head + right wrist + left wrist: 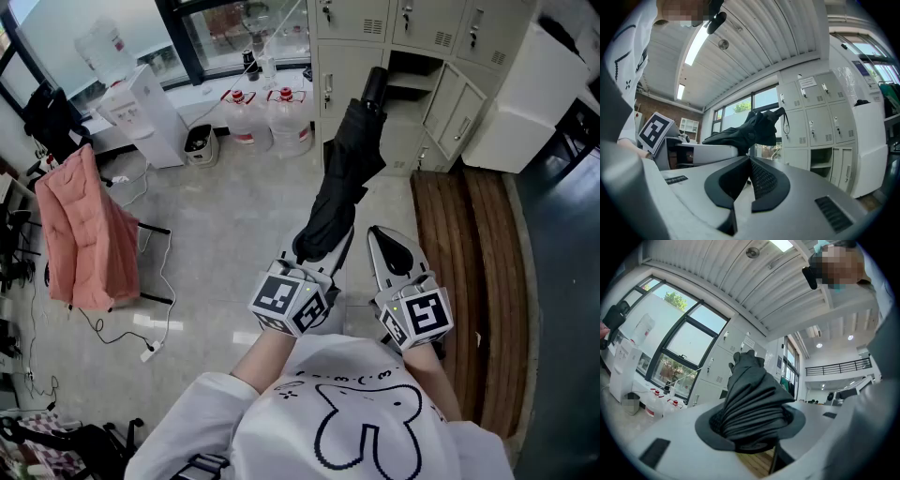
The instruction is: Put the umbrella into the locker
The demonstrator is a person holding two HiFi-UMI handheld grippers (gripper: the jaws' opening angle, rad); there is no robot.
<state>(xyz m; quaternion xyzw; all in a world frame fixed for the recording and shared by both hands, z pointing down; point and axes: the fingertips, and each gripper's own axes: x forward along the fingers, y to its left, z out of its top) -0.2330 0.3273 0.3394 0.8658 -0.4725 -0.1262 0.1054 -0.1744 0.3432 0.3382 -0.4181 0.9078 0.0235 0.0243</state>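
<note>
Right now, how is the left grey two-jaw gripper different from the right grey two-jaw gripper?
The left gripper is clamped on the black folded umbrella; the right gripper holds nothing. The left gripper's jaws are spread around the fabric; the right gripper's are closed together. Both are grey and point the same way.

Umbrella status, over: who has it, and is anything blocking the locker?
Left gripper clamped on folded black umbrella. Right gripper shut, empty. Open locker ahead, umbrella not yet inside. Nothing seen between them.
</note>
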